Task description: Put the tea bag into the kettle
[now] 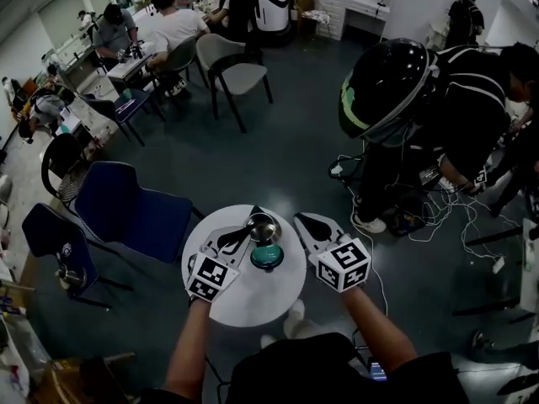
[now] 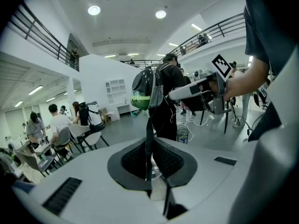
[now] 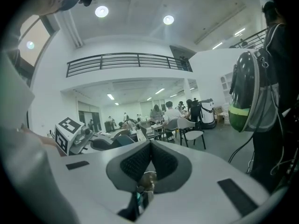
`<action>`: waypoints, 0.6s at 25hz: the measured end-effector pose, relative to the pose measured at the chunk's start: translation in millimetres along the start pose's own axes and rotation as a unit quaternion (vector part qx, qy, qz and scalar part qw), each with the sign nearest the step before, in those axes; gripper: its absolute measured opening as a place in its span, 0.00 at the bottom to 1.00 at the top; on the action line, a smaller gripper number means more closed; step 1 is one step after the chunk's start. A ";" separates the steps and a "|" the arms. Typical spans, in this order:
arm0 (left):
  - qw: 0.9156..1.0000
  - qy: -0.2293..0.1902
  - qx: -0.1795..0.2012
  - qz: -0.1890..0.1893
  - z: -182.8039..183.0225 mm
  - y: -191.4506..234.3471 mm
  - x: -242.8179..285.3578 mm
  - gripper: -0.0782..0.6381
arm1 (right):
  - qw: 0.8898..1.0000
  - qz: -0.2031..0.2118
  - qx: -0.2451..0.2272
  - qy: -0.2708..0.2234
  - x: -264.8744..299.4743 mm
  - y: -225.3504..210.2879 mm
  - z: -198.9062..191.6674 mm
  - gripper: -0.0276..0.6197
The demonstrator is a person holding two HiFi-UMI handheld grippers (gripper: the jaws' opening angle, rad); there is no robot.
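The kettle (image 1: 264, 241), steel on top with a green base, stands at the far side of a small round white table (image 1: 253, 300). My left gripper (image 1: 246, 228) reaches it from the left and is shut on a thin dark flat piece (image 2: 148, 134), apparently the tea bag seen edge-on, which sticks up past the pads. In the left gripper view the left gripper (image 2: 149, 158) has the shiny kettle (image 2: 159, 190) showing below its jaws. My right gripper (image 1: 299, 219) hangs just right of the kettle. Its jaws (image 3: 149, 155) are pressed together with nothing between them.
Two blue chairs (image 1: 135, 213) stand left of the table. A person with a black and green backpack (image 1: 389, 91) bends over at the right, with cables (image 1: 438, 213) on the floor there. More chairs and seated people fill the far left.
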State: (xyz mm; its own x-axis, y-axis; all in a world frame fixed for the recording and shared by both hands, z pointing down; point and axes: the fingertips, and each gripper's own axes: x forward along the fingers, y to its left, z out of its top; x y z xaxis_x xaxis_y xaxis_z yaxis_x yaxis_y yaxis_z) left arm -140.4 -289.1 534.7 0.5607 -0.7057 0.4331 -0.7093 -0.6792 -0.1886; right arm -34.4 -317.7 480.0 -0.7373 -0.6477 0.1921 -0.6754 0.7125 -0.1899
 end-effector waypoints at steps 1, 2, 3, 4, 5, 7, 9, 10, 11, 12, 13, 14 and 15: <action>1.000 0.009 0.013 -0.002 -2.1 1.9 3.3 0.17 | 1.000 0.000 0.000 0.001 1.8 -1.6 -1.8 0.07; 0.999 0.018 0.027 -0.004 -3.6 3.6 6.4 0.17 | 1.000 0.000 0.000 0.003 3.4 -3.0 -3.1 0.07; 0.999 0.027 0.043 -0.007 -4.4 5.2 9.2 0.17 | 1.000 -0.001 0.001 0.005 4.6 -4.4 -3.9 0.07; 0.998 0.037 0.059 -0.009 -4.9 6.7 11.9 0.17 | 1.000 -0.001 0.001 0.006 5.6 -5.9 -4.5 0.07; 0.996 0.045 0.071 -0.012 -5.2 8.1 14.6 0.17 | 1.000 -0.002 0.002 0.008 6.3 -7.5 -5.2 0.07; 0.995 0.054 0.080 -0.021 -5.9 10.7 20.3 0.17 | 1.000 -0.002 0.004 0.011 7.6 -10.5 -7.2 0.07; 0.994 0.062 0.085 -0.031 -7.0 13.6 25.4 0.17 | 1.000 -0.002 0.005 0.014 10.1 -12.6 -9.0 0.07; 0.993 0.068 0.091 -0.036 -8.2 14.8 28.1 0.17 | 1.000 -0.002 0.006 0.016 11.4 -13.8 -9.6 0.07; 0.992 0.075 0.097 -0.041 -9.7 15.5 31.1 0.17 | 1.000 -0.002 0.007 0.017 12.5 -15.5 -10.1 0.07; 0.990 0.081 0.104 -0.046 -11.5 16.0 34.2 0.17 | 1.000 -0.003 0.008 0.018 13.3 -17.6 -10.8 0.07; 0.989 0.088 0.109 -0.051 -13.8 16.6 37.5 0.17 | 1.000 -0.004 0.010 0.019 14.0 -19.9 -11.7 0.07; 0.987 0.096 0.113 -0.055 -16.6 17.4 41.0 0.17 | 1.000 -0.005 0.011 0.020 14.7 -22.2 -13.0 0.07; 0.986 0.102 0.115 -0.059 -19.9 18.3 44.8 0.17 | 1.000 -0.005 0.012 0.022 15.3 -24.5 -15.0 0.07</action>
State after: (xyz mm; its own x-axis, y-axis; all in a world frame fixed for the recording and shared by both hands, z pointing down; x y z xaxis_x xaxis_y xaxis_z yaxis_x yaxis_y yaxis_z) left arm -136.7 -329.1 568.2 0.5185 -0.5800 0.6283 -0.5151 -0.7983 -0.3120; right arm -28.9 -341.1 502.0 -0.7291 -0.6425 0.2361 -0.6838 0.6986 -0.2107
